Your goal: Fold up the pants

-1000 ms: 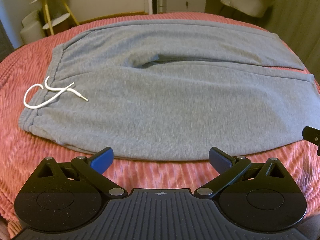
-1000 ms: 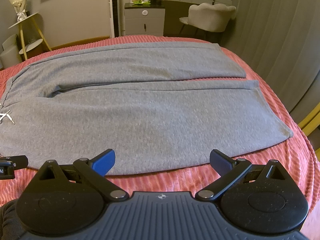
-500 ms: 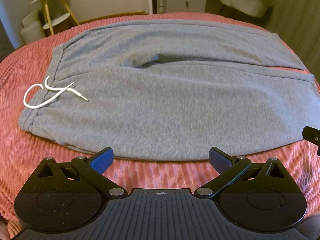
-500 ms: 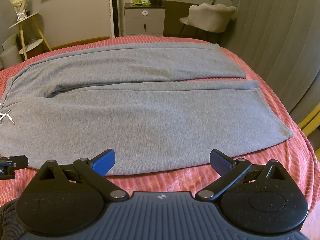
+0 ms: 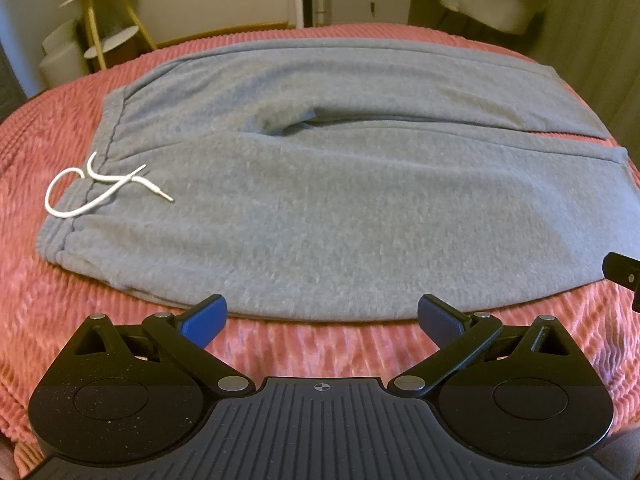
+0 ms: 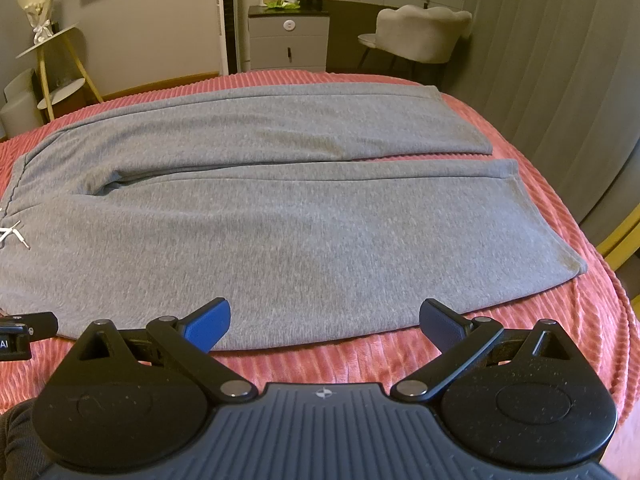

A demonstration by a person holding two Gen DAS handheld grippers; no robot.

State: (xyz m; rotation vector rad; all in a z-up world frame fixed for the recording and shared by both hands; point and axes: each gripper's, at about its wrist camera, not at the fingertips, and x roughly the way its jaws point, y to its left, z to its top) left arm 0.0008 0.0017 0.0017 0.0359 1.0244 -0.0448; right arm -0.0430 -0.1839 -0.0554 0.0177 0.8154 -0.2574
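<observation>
Grey sweatpants (image 5: 320, 200) lie spread flat on a pink ribbed bedspread (image 5: 320, 344), waistband to the left with a white drawstring (image 5: 100, 188), legs running right. They also show in the right wrist view (image 6: 300, 232), hems at the right. My left gripper (image 5: 322, 316) is open and empty, just short of the near edge of the pants below the waist. My right gripper (image 6: 325, 318) is open and empty, at the near edge of the near leg. The right gripper's tip shows at the left view's right edge (image 5: 624, 270); the left gripper shows at the right view's left edge (image 6: 24, 332).
The bedspread (image 6: 560, 320) drops off at the right. Beyond the bed stand a gold-legged side table (image 6: 52, 64), a grey cabinet (image 6: 288, 40), a grey chair (image 6: 420, 32) and a curtain (image 6: 560, 60).
</observation>
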